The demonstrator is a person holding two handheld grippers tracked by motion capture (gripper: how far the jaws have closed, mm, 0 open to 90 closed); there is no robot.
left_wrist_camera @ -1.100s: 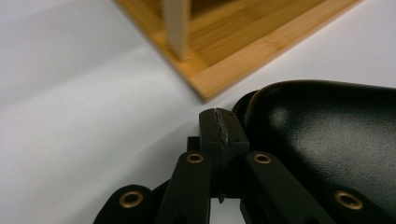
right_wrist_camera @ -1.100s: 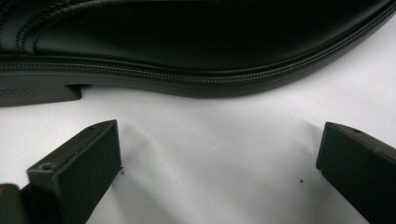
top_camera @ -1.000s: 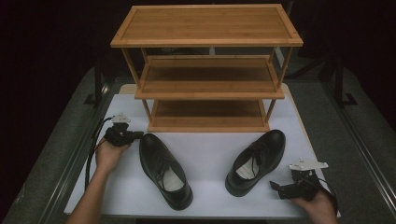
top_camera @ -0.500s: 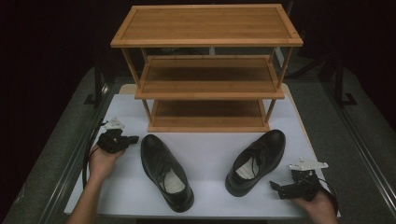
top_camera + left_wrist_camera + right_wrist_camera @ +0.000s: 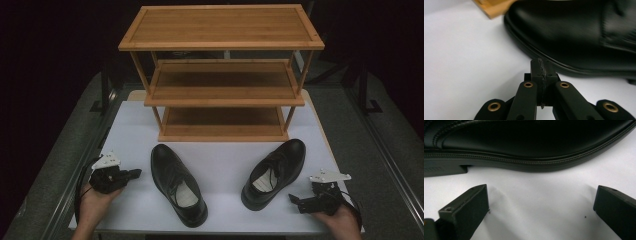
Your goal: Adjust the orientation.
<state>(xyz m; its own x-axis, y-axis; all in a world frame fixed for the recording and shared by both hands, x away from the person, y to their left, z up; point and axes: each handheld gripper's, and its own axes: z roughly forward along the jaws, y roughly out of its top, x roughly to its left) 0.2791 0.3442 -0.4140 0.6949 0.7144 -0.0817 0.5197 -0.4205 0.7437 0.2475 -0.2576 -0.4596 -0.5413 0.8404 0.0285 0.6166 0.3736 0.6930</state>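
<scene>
You are at a white table [image 5: 220,160] with a three-tier wooden rack [image 5: 222,75] standing at its far side. Two black dress shoes lie on the table in front of the rack, well apart from each other. The left shoe [image 5: 178,182] points its toe away from you and slightly left, heel near the front edge. The right shoe [image 5: 274,172] points its toe away and to the right.

Your left gripper [image 5: 131,174] sits in your left hand [image 5: 95,197] near the table's left front corner, just beside the left shoe and aimed toward it. In the left gripper view its jaws are pressed together with nothing between them — the left shoe [image 5: 579,35] lies just ahead of the tips, not touching, with a corner of the rack [image 5: 491,7] beyond it.

Your right gripper [image 5: 296,200] sits in your right hand [image 5: 335,217] near the right front corner, aimed at the right shoe. In the right gripper view its jaws are spread wide over bare table [image 5: 536,202] — the side of the right shoe [image 5: 529,142] runs across just ahead of them, apart from both.
</scene>
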